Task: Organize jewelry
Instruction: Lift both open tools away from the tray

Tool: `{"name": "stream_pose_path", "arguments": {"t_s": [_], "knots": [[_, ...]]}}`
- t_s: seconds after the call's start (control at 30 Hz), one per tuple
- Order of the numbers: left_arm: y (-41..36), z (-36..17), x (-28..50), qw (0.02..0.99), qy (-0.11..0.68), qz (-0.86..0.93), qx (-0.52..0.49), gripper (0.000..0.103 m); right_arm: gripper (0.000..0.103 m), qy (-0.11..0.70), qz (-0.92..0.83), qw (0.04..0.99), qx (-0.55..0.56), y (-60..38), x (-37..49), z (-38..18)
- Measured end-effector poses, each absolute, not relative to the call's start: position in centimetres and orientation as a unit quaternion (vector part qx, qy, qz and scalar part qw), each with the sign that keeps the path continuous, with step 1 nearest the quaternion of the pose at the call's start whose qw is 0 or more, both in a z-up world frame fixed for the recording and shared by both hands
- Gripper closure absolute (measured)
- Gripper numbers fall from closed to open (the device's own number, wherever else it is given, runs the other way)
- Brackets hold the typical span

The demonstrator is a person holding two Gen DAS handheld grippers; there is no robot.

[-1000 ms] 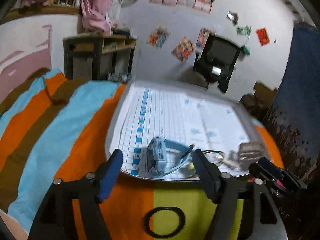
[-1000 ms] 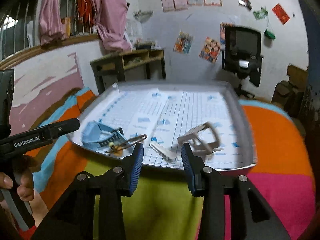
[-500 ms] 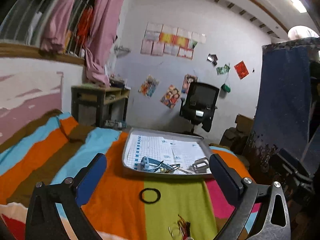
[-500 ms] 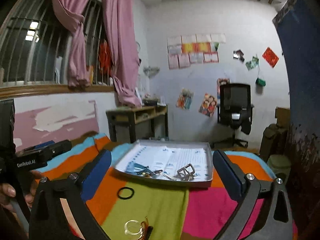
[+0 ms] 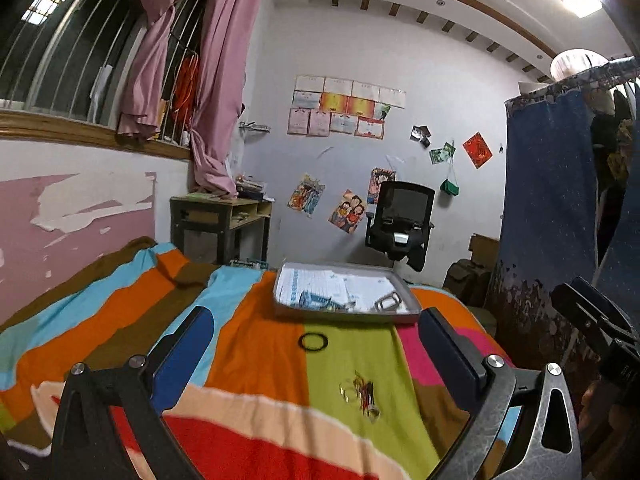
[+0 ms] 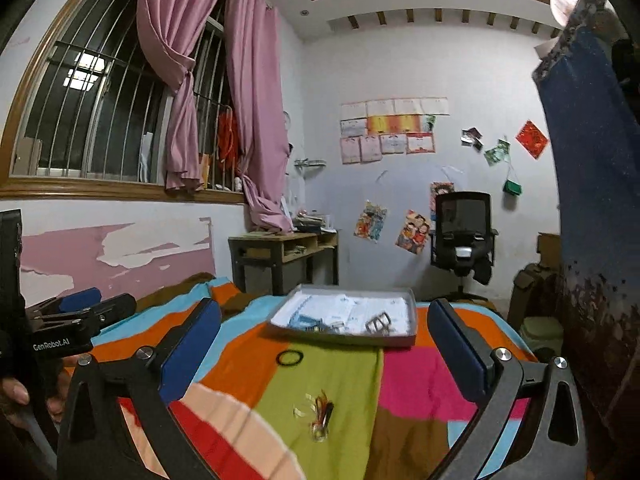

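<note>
A striped blanket [image 5: 248, 344] covers the bed. Both the left gripper [image 5: 316, 344] and right gripper [image 6: 324, 340] hover above it with jaws spread wide, holding nothing. Straight ahead of them lies a black ring [image 5: 313, 341], beyond it the tray [image 6: 400, 340] of jewelry; nearer, small earrings [image 6: 320, 414].

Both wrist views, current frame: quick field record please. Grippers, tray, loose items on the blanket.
left gripper: open, empty
right gripper: open, empty
shallow grey tray: on the striped blanket, paper-lined
tray contents: light blue strap item, silver rectangular clip
black ring band: on blanket, outside the tray, in front of it
small cluster with red and yellow threads: on the green stripe, nearest the grippers; details blurred
</note>
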State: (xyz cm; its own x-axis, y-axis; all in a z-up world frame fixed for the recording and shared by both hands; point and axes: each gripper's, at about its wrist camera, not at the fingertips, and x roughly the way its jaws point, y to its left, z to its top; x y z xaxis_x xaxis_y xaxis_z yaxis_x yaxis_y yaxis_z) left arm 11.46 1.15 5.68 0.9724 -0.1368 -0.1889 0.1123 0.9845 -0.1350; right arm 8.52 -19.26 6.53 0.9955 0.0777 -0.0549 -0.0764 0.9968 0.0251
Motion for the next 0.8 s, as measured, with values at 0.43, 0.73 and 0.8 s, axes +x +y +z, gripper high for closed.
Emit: {"name": "stream_pose_path", "arguments": {"t_s": [0.43,0.73,0.8], "knots": [[1.2,1.1,5.2,0.985,0.148,-0.062,-0.058,0.0,0.001,0.102,-0.004,0.994,0.033,-20.7,2.1,1.0],[1.0,0.1,4.7,0.981,0.175,-0.06,-0.058,0.0,0.001,0.141,-0.013,0.989,0.054,-22.3,2.3,-1.3],[0.9,0.2,5.0,0.98,0.18,-0.06,-0.055,0.0,0.001,0.139,-0.013,0.989,0.051,-22.0,2.8,-1.2]]}}
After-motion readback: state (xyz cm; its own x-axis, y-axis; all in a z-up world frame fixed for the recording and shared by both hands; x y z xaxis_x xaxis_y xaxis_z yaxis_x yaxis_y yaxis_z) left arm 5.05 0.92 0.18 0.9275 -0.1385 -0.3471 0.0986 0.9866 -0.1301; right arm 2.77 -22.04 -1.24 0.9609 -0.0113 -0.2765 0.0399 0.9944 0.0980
